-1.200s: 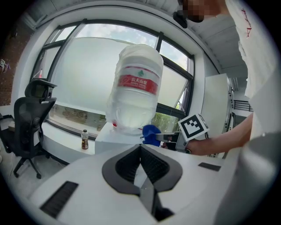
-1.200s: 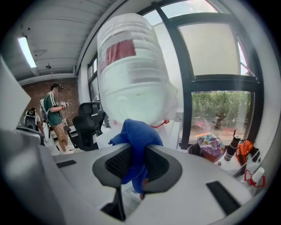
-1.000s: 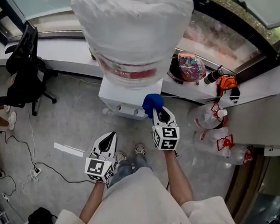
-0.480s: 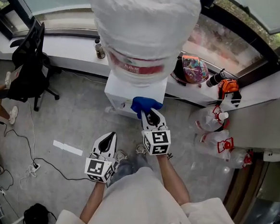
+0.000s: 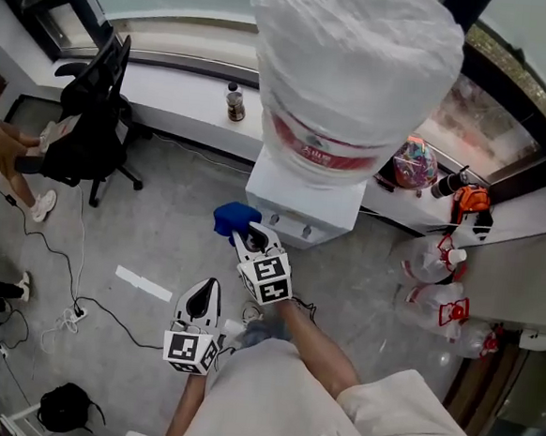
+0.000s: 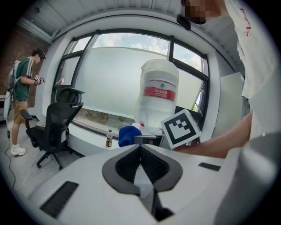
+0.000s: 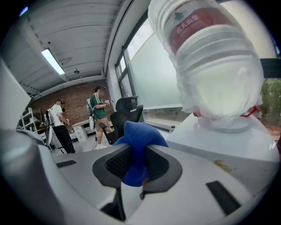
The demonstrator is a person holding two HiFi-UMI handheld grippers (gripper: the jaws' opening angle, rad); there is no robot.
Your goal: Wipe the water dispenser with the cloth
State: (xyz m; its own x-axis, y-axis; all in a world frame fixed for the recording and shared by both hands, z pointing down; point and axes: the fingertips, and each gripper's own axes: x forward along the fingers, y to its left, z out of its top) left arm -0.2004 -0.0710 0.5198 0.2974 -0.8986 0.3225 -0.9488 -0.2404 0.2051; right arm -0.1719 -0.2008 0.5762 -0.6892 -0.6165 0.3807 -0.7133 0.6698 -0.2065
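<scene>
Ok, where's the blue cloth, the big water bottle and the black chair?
blue cloth (image 5: pixel 231 218): head view, on the middle of the bunched-up part.
water bottle (image 5: pixel 355 68): head view, on its wrapped white side.
black chair (image 5: pixel 103 77): head view, on its backrest.

Daylight from the windows (image 6: pixel 118 79) lights everything evenly, with faint shadows. Both gripper views curve strongly toward dark corners; the ceiling lamp (image 7: pixel 53 61) glares.

The grey floor (image 5: pixel 168 242) carries the dispenser (image 5: pixel 302 205). Left of the dispenser stands a black chair (image 5: pixel 87 132). Nearer the person lie a white strip (image 5: pixel 144 284), cables (image 5: pixel 58 313) and a black bag (image 5: pixel 65 405). Right of the dispenser lie clear bottles (image 5: pixel 438 272).
</scene>
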